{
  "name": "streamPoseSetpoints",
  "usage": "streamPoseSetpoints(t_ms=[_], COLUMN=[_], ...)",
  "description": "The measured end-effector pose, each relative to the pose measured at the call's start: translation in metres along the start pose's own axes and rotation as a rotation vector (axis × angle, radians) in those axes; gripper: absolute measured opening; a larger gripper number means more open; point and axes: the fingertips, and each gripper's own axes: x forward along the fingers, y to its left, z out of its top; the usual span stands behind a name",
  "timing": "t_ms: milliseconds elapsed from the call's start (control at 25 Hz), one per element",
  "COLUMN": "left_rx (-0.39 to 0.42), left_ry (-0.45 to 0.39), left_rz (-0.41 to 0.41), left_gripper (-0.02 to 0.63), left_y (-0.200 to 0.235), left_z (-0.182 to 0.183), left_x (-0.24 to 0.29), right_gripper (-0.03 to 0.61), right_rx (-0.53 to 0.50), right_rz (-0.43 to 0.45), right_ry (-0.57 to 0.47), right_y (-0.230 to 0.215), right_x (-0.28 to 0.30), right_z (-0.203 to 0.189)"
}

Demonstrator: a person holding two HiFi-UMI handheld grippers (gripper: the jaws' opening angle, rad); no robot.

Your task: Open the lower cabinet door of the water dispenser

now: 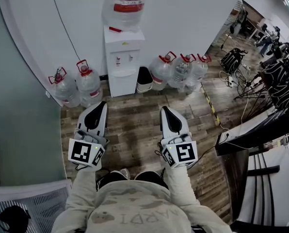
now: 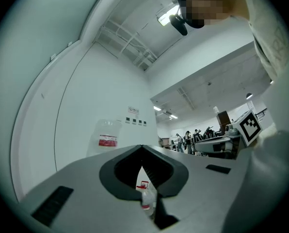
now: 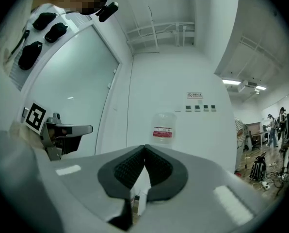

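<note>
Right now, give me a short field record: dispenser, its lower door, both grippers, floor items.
Water dispenser: white, big bottle on top
Lower cabinet door: closed
Left gripper: shut, empty, short of the dispenser
Right gripper: shut, empty, short of the dispenser
Floor bottles: two left of the dispenser, three right
Bin: between dispenser and right bottles

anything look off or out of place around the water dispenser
Nothing stands out. The water dispenser stands upright against the wall with its bottle seated on top, its lower door looks shut, and the spare bottles either side stand upright.
</note>
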Motion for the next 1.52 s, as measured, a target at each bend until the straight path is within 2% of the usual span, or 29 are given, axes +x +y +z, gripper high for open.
streamPoseSetpoints(t_ms=[160,480,880,1520], left_rx=[0.002,-0.001,0.007,0.012], left_ry=[0.001,-0.003,-0.004,-0.005], left_rz=[-0.019,-0.029,0.013,0.095], left_gripper=[0.002,0.002,0.002,0.002], left_y=[0.013,0.031,0.071,0.118], left_z=[-0.004,-0.008,-0.017,-0.035], left_x=[0.0,0.011,0.051,0.176], right_gripper=[0.008,0.008,0.008,0.008], right_rx=[0.025,0.034,0.043,0.043], right_rz=[-0.019,-0.011,0.037,0.11], right_ry=[-0.034,-0.018,-0.017,-0.022], right_y=[0.007,0.01,-0.007,-0.099], right_x=[0.008,0.027,0.091,0.215], right_z=[0.002,-0.004,-0.014,-0.027])
